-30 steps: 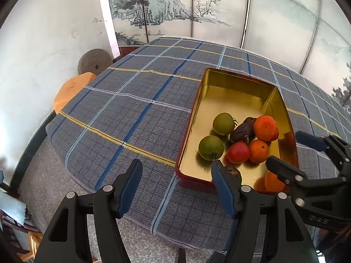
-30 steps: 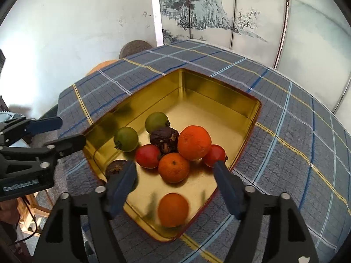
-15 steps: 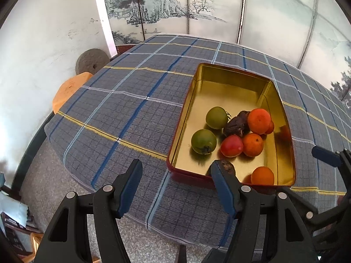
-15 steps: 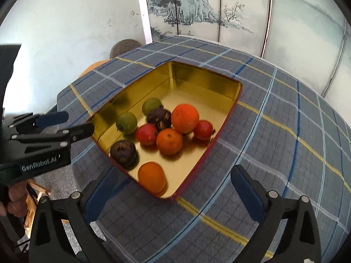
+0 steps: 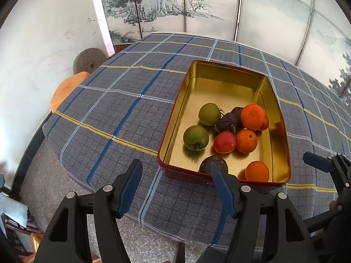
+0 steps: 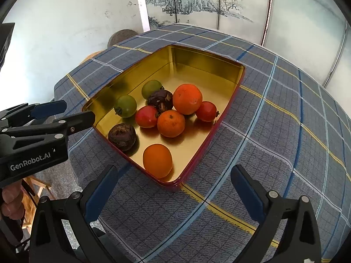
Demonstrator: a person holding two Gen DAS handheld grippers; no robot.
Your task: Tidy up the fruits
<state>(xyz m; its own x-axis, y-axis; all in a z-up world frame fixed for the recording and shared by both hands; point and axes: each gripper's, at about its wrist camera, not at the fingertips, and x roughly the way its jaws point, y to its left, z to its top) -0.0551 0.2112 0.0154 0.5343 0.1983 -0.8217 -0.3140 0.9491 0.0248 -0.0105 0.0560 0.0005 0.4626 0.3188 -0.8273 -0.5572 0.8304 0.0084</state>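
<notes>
While both the left gripper (image 5: 175, 184) and right gripper (image 6: 173, 188) hover spread and empty, the fruits (image 6: 171, 123) sit clustered in the gold tin (image 6: 210, 65) just ahead on the bench (image 6: 274, 131). Round fruit packed this tightly may roll or get nudged aside if a finger lands between neighbours, and the tin's near wall could catch a low approach.

A round table under a blue-grey checked tablecloth (image 5: 122, 109) with yellow and white lines fills the middle. Beyond its far edge stands a folding screen (image 5: 166, 6) painted with an ink landscape (trees and a cliff). At the far left, a white plastered wall (image 5: 43, 43) with a grey millstone (image 5: 88, 60) leaning against it, and an orange stool (image 5: 65, 87) just beside the table.
</notes>
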